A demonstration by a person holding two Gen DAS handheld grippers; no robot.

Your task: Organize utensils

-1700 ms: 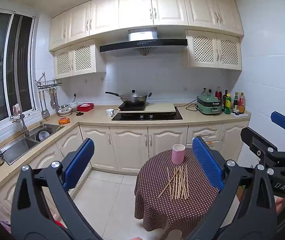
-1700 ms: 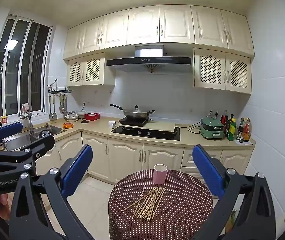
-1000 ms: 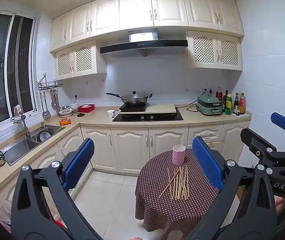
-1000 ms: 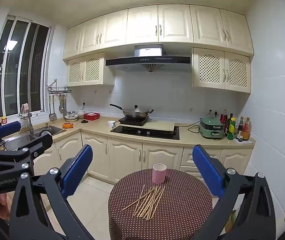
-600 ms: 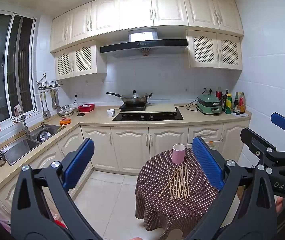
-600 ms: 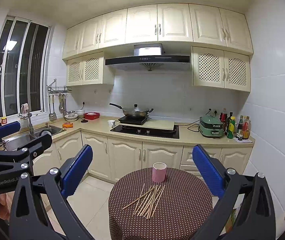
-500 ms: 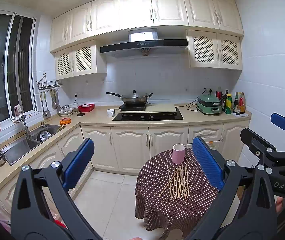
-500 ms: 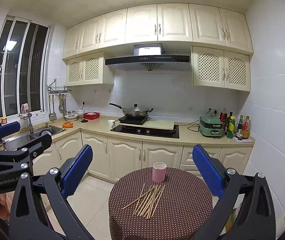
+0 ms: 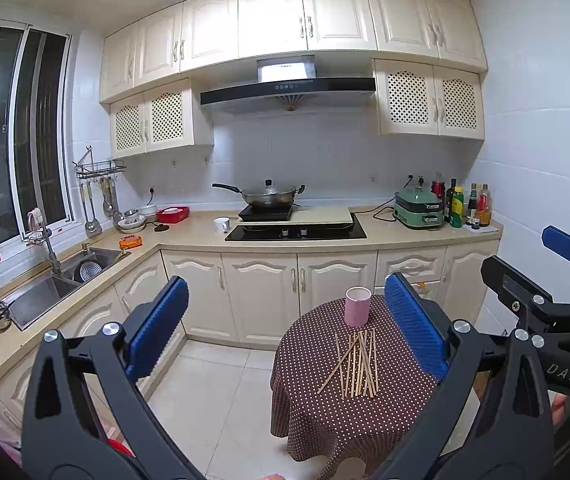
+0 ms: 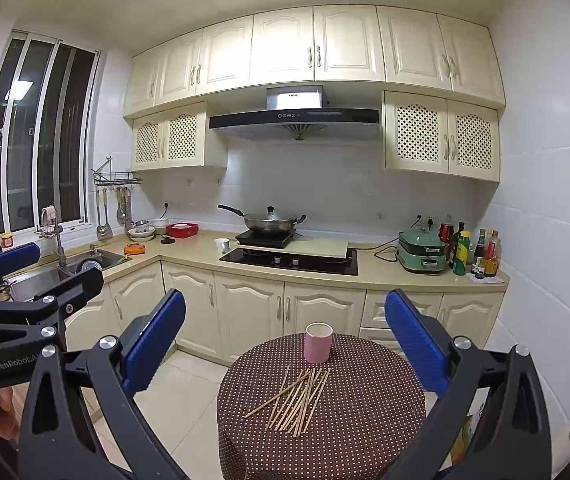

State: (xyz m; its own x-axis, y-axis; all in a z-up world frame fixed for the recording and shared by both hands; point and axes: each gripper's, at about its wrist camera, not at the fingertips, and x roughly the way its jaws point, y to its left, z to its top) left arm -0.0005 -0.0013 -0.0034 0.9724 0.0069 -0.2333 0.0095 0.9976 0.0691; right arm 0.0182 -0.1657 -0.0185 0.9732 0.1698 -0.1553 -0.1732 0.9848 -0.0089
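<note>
Wooden chopsticks (image 10: pixel 299 400) are left scattered flat on the dotted round table (image 10: pixel 373 396), just in front of a pink cup (image 10: pixel 318 342) — presumably their holder. The left gripper (image 9: pixel 285 328) and right gripper (image 10: pixel 285 344) are held wide open, empty, well short of the table — seemingly poised for an approach.

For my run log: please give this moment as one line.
left hand-held gripper open | right hand-held gripper open | chopsticks loose on table | pink cup upright
</note>
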